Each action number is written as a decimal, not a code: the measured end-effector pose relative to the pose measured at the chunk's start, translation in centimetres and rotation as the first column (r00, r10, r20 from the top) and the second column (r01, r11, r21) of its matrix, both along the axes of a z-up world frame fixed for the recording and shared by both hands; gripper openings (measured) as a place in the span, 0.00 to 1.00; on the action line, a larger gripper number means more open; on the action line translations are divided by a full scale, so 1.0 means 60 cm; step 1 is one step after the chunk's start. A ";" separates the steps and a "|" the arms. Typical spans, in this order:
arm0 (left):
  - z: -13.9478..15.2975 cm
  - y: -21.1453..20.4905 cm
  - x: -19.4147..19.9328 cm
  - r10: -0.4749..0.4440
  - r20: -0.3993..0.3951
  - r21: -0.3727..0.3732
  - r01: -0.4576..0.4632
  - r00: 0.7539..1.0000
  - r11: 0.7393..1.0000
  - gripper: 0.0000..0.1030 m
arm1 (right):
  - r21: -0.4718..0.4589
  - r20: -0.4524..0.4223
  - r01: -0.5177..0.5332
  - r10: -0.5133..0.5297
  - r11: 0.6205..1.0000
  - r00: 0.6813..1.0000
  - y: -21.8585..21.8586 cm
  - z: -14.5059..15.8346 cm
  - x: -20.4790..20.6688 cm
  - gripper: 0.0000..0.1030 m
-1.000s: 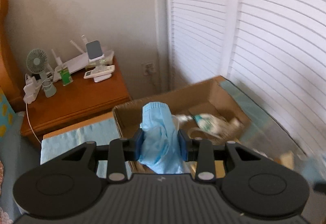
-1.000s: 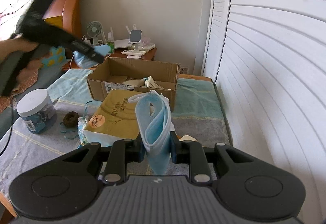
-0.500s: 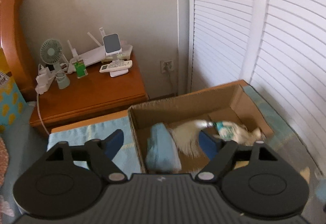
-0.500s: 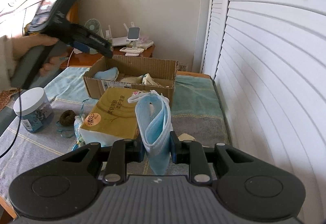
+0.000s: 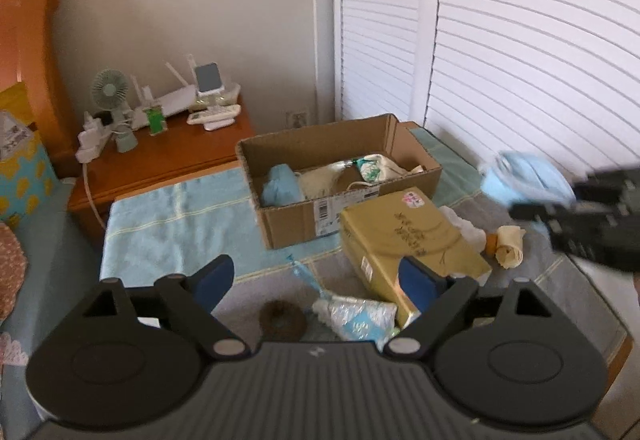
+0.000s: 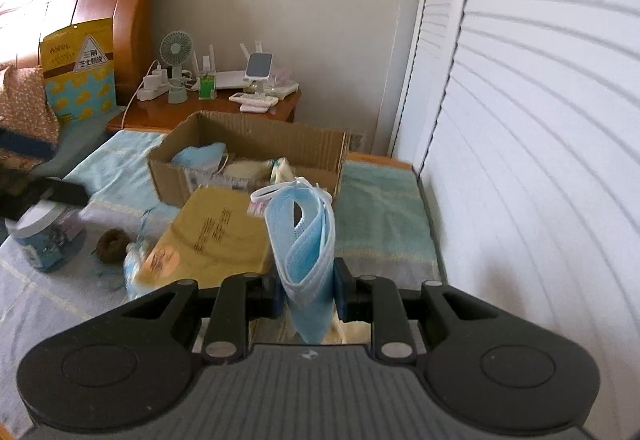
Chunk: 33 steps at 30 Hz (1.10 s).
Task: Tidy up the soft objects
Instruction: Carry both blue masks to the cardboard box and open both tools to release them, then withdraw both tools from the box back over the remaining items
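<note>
An open cardboard box (image 5: 340, 208) stands on the towel-covered table and shows in the right wrist view (image 6: 256, 176) too. Inside it lie a blue face mask (image 5: 280, 188) (image 6: 200, 156) and pale soft items (image 5: 372, 168). My left gripper (image 5: 316, 280) is open and empty, hovering above the table in front of the box. My right gripper (image 6: 308, 288) is shut on a folded stack of blue face masks (image 6: 306, 236), held above the table at the right; it shows blurred in the left wrist view (image 5: 524, 180).
A yellow packet (image 5: 408, 240) lies in front of the box. A brown hair tie (image 5: 280, 320), a crinkled plastic wrapper (image 5: 356, 316) and a jar (image 6: 44, 236) are nearby. A nightstand (image 5: 168, 160) with a fan stands behind. Louvred doors (image 5: 520, 60) run along the right.
My left gripper opened and dropped its blue mask into the box, then pulled back and up. My right gripper keeps hold of its masks and has moved closer to the box.
</note>
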<state>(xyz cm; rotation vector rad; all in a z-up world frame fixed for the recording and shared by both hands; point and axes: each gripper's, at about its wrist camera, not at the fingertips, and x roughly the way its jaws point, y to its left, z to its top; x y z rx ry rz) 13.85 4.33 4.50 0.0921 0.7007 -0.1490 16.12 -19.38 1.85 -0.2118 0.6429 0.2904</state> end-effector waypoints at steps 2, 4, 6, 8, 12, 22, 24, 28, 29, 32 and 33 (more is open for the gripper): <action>-0.005 0.002 -0.011 0.005 0.009 0.006 -0.005 1.000 1.000 0.88 | -0.020 0.015 -0.002 0.003 1.000 1.000 0.013 0.006 0.020 0.27; -0.009 0.004 -0.019 0.000 0.014 0.005 0.000 1.000 1.000 0.88 | -0.040 0.032 -0.011 0.013 0.999 0.999 0.027 0.010 0.042 0.27; -0.013 0.007 -0.027 0.001 0.020 0.002 -0.001 1.000 1.000 0.88 | -0.048 0.037 -0.017 0.019 0.999 0.999 0.038 0.013 0.066 0.27; -0.018 0.008 -0.031 -0.003 0.026 0.004 0.002 1.000 1.000 0.88 | -0.056 0.037 -0.026 0.029 0.998 0.999 0.051 0.014 0.095 0.27; -0.033 0.010 -0.028 0.009 0.020 0.014 -0.009 1.000 1.000 0.88 | -0.078 0.032 -0.048 0.050 0.996 0.998 0.072 0.010 0.155 0.27; -0.075 0.023 -0.004 0.038 -0.048 -0.018 -0.039 0.998 0.999 0.88 | -0.124 -0.028 -0.059 0.056 0.991 0.998 0.107 -0.036 0.287 0.27; -0.080 0.024 0.001 0.042 -0.057 -0.018 -0.043 0.998 0.999 0.88 | -0.135 -0.020 -0.053 0.051 0.989 0.999 0.110 -0.043 0.301 0.36; -0.082 0.022 0.002 0.036 -0.058 -0.013 -0.037 0.998 0.999 0.88 | -0.093 -0.033 -0.038 0.035 0.995 0.999 0.100 -0.047 0.309 0.62; -0.083 0.021 0.001 0.035 -0.059 -0.013 -0.036 0.998 0.999 0.88 | -0.086 -0.034 -0.032 0.029 0.996 0.999 0.096 -0.045 0.306 0.64; -0.084 0.019 0.001 0.032 -0.066 -0.016 -0.034 0.997 0.999 0.89 | -0.066 -0.029 -0.008 0.006 0.998 1.000 0.082 -0.038 0.290 0.77; -0.085 0.019 0.000 0.030 -0.068 -0.018 -0.032 0.997 0.999 0.89 | -0.060 -0.026 -0.002 0.001 0.998 1.000 0.079 -0.036 0.281 0.82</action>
